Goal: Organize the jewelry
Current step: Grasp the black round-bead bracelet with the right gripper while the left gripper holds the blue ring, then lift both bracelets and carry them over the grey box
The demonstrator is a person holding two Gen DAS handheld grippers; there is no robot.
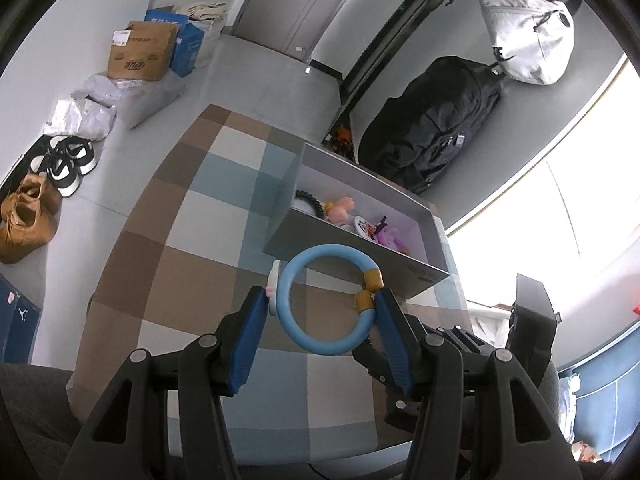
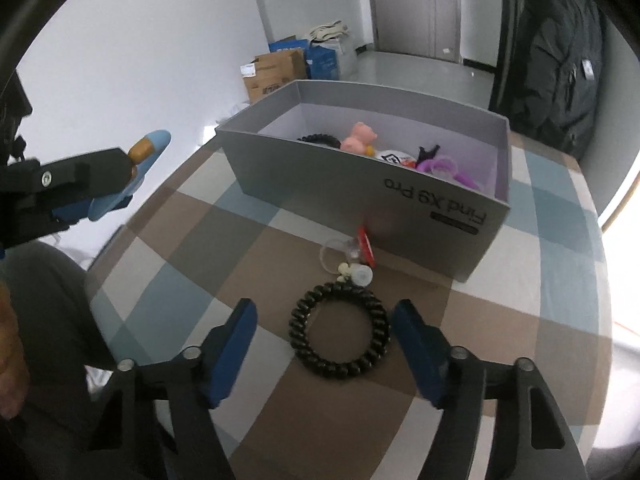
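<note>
The left gripper point(image 1: 322, 300) pinches a blue ring point(image 1: 326, 300) across its width, raised short of the grey box point(image 2: 360, 184); the box's open top lies ahead; the right gripper point(image 2: 326, 328), spread wide, straddles a black coil band point(image 2: 339, 330) lying flat on the checked cloth point(image 2: 200, 240), with open room around it.

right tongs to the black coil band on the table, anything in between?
Nothing visible. The right tongs are open, straddling the black coil band on the checked cloth. The small charms lie beyond it, toward the grey box.
</note>
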